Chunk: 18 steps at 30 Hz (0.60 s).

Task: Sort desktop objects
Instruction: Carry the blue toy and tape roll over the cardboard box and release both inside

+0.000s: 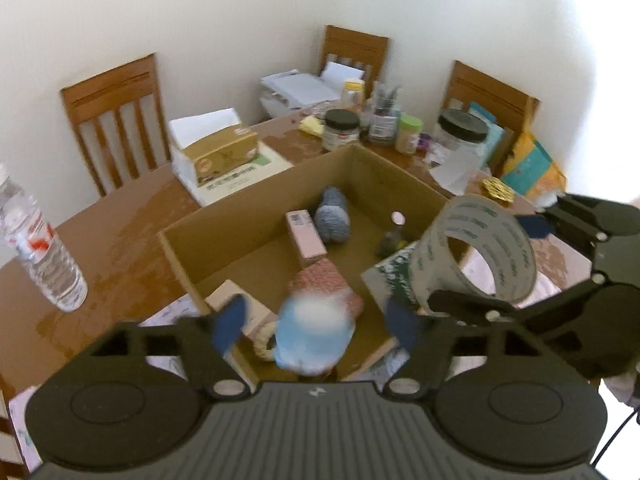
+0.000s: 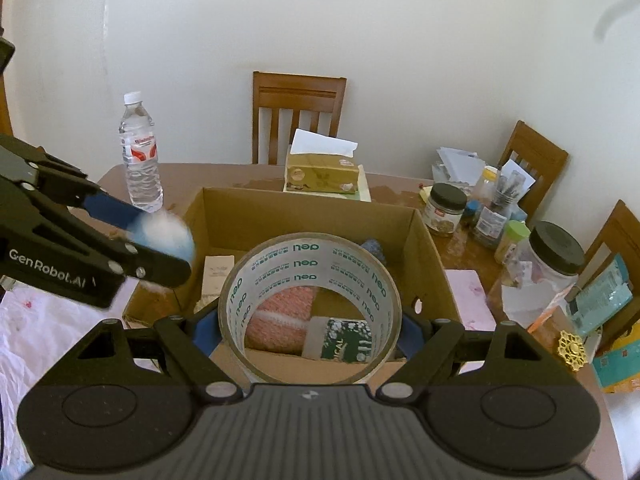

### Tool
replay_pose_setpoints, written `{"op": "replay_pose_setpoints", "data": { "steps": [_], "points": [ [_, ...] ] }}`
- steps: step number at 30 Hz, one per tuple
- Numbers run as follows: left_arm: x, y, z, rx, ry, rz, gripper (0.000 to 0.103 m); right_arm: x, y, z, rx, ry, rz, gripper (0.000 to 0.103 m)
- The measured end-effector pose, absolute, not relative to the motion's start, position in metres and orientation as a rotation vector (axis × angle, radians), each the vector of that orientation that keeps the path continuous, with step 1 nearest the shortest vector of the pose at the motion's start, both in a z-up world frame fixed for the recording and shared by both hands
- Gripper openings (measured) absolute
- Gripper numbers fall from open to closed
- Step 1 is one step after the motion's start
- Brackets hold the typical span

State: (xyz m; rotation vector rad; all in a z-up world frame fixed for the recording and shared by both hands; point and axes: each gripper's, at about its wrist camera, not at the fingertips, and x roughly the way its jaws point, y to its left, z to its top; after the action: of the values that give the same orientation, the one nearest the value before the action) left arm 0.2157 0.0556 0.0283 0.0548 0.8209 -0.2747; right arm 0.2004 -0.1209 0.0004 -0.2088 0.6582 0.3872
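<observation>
Room: white wall, wooden chairs (image 2: 299,112) round a brown worktop (image 1: 120,232).
Box: open cardboard box (image 2: 308,210) mid-worktop, near edge towards the grippers.
Already in: pink box (image 1: 306,236), blue-grey ball (image 1: 332,218), pink knitted piece (image 2: 286,314), green card (image 2: 348,340), small bottle (image 1: 394,232).
Right gripper (image 2: 310,332): jaws clamped on a tape roll (image 2: 310,312), held above the box's near edge.
Left gripper (image 1: 316,320): jaws on either side of a blue-white fluffy toy (image 1: 314,332), seemingly gripping it, over the box's near-left corner.
Progress: partway, I judge; two things about to go in.
Left out: water bottle (image 2: 141,156) at the far-left corner, tissue box (image 2: 322,174) behind the box, jars (image 2: 444,210) and papers along the right edge.
Open room: bare worktop left of the box; right side crowded. Grippers are close together, so lowering both at once risks a bump.
</observation>
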Motion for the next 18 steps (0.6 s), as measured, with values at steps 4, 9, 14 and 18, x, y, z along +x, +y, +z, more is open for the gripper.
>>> {"op": "replay_pose_setpoints", "data": {
  "steps": [4,9,14,18],
  "points": [
    [0.213,0.063,0.026,0.029,0.830,-0.291,0.082,0.207,-0.117,-0.002,-0.211,0.670,0.402,0.088],
    [0.207,0.071,0.027,0.017,0.833,-0.280,0.086,0.218,-0.111,-0.002,-0.214,0.679,0.425,0.088],
    [0.202,0.080,0.030,-0.004,0.829,-0.260,0.089,0.229,-0.102,0.000,-0.236,0.674,0.443,0.088],
    [0.199,0.086,0.031,-0.016,0.828,-0.243,0.089,0.240,-0.097,0.002,-0.219,0.687,0.475,0.089]
  ]
}}
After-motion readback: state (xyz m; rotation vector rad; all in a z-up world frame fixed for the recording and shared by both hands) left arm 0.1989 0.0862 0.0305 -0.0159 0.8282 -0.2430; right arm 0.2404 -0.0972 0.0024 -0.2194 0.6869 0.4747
